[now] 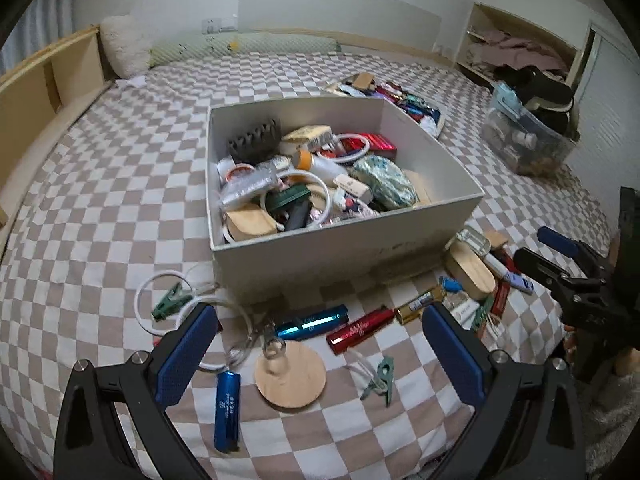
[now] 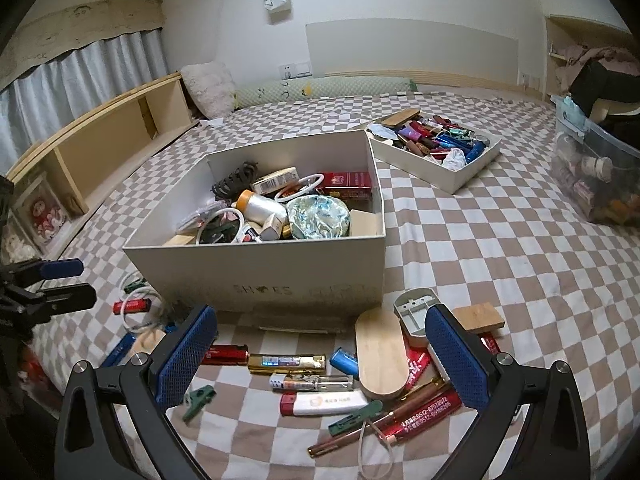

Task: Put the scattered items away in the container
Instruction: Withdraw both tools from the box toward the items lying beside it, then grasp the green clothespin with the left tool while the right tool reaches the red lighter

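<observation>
1. Grey box sat on the bed, part-filled; lighters and clips lay before it.
2. Left gripper and right gripper: jaws spread, empty.
3. Risk: crowded items might snag neighbours.

Each tool has black, ribbed arms, round silver screws at the joints, and two blue textured pads.

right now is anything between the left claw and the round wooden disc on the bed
Nothing solid blocks it. The left claw is open with the round wooden disc lying between its pads. Only a small clear ring rests on the disc's far edge.
</observation>
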Demonstrator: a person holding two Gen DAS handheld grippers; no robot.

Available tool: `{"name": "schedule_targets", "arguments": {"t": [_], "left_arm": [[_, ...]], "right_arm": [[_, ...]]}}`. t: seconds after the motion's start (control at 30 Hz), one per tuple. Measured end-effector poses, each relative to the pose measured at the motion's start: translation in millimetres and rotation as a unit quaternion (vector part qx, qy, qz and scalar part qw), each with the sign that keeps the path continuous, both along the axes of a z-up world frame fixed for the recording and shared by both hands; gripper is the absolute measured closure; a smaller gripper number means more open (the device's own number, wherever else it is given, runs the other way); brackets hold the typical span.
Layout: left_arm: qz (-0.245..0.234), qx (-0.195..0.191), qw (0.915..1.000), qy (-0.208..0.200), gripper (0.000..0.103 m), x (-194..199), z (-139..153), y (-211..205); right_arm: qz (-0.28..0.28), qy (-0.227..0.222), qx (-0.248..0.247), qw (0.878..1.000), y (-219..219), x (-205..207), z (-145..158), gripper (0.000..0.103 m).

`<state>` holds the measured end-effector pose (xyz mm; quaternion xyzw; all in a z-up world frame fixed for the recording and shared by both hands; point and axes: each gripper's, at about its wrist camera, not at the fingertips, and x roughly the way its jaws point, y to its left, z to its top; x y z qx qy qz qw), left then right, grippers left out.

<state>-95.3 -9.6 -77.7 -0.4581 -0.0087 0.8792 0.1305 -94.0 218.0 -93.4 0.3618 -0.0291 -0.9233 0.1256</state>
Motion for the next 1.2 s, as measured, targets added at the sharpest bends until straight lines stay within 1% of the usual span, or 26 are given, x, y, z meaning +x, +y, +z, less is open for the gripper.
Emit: {"name": "schedule_targets", "arguments": {"t": [0.1, 0.2, 0.3, 0.53, 0.73, 0.77, 0.8, 0.83, 0.87, 0.9, 1.0, 1.13, 1.17, 1.2], "left_arm": [[-0.014, 0.001, 0.9999, -0.009, 0.000, 0, -6, 0], [-0.025, 0.000, 0.9994, -0.025, 0.000, 0, -15, 2], [-0.041, 0.001, 0.9982, -0.043, 0.000, 1, -23, 5], [-0.067, -0.009, 0.9958, -0.062, 0.000, 6, -38, 17], [-0.094, -0.023, 0.9922, -0.079, 0.000, 10, -53, 31], [-0.099, -0.030, 0.9913, -0.081, 0.002, 11, -56, 35], [-0.102, -0.037, 0.9910, -0.079, 0.006, 12, -59, 37], [-0.103, -0.045, 0.9909, -0.074, 0.012, 13, -61, 39], [-0.108, -0.051, 0.9901, -0.074, 0.025, 13, -64, 42], [-0.114, -0.056, 0.9888, -0.078, 0.027, 13, -69, 45], [-0.135, -0.071, 0.9845, -0.087, 0.028, 14, -82, 54], [-0.157, -0.073, 0.9802, -0.096, 0.032, 15, -93, 61], [-0.160, -0.072, 0.9795, -0.098, 0.035, 15, -94, 63], [-0.162, -0.072, 0.9789, -0.101, 0.041, 15, -96, 64]], "right_arm": [[0.003, 0.004, 0.002, 1.000, 0, 5, -9, 0.000], [0.009, -0.012, 0.002, 1.000, 1, 7, -20, 0.000], [0.015, -0.030, 0.013, 0.999, 1, 12, -32, 0.000], [0.013, -0.065, 0.036, 0.997, 8, 22, -59, 0.000], [0.018, -0.082, 0.049, 0.995, 13, 28, -73, 0.000], [0.019, -0.084, 0.051, 0.995, 14, 29, -75, 0.000], [0.019, -0.086, 0.051, 0.995, 15, 30, -76, 0.000], [0.018, -0.088, 0.051, 0.995, 17, 31, -78, 0.000], [0.018, -0.090, 0.050, 0.995, 18, 31, -79, 0.000], [0.017, -0.092, 0.050, 0.994, 20, 32, -80, 0.000], [0.014, -0.097, 0.049, 0.994, 24, 35, -83, 0.000], [0.007, -0.103, 0.043, 0.994, 31, 39, -87, 0.000], [0.006, -0.104, 0.041, 0.994, 32, 39, -88, 0.000], [0.004, -0.106, 0.040, 0.994, 34, 40, -88, 0.000]]}}
